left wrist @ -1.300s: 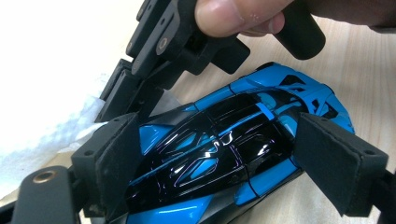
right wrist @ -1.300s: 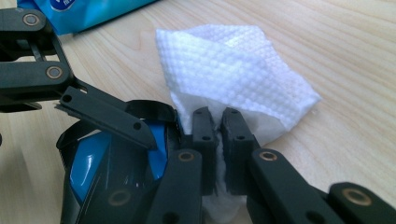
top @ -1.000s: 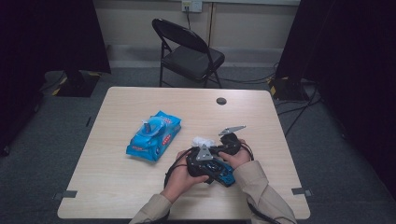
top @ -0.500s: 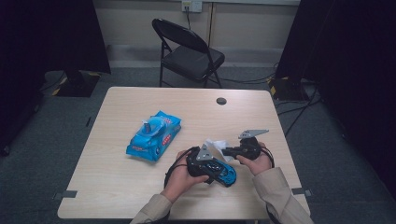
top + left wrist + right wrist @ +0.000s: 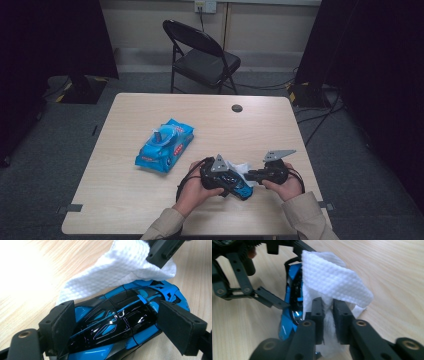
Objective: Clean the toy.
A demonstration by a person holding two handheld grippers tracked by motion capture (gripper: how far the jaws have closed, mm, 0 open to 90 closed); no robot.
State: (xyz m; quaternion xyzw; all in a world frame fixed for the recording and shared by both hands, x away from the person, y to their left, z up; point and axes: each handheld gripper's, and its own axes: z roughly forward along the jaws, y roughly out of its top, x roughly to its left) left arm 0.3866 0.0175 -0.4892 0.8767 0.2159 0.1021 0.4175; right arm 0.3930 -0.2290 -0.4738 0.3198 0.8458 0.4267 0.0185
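Observation:
A blue and black toy car (image 5: pixel 117 322) lies on the table near the front edge, and my left gripper (image 5: pixel 122 323) is shut on its sides, pads (image 5: pixel 63 325) pressed against the body. A white wipe (image 5: pixel 329 277) drapes over the car's nose. My right gripper (image 5: pixel 328 312) pinches a fold of that wipe; its jaws have just been opening a little, with the wipe still squeezed between them. In the high view the car (image 5: pixel 240 185) sits between my left gripper (image 5: pixel 234 181) and right gripper (image 5: pixel 251 175), with the wipe (image 5: pixel 242 167) just behind.
A blue pack of wipes (image 5: pixel 165 145) lies left of centre on the wooden table (image 5: pixel 125 200). A small black round thing (image 5: pixel 237 108) is near the far edge. A black folding chair (image 5: pixel 205 55) stands beyond the table.
My right hand has drawn away to the right, pulling the wipe along off the car. The left hand and the car have stayed put.

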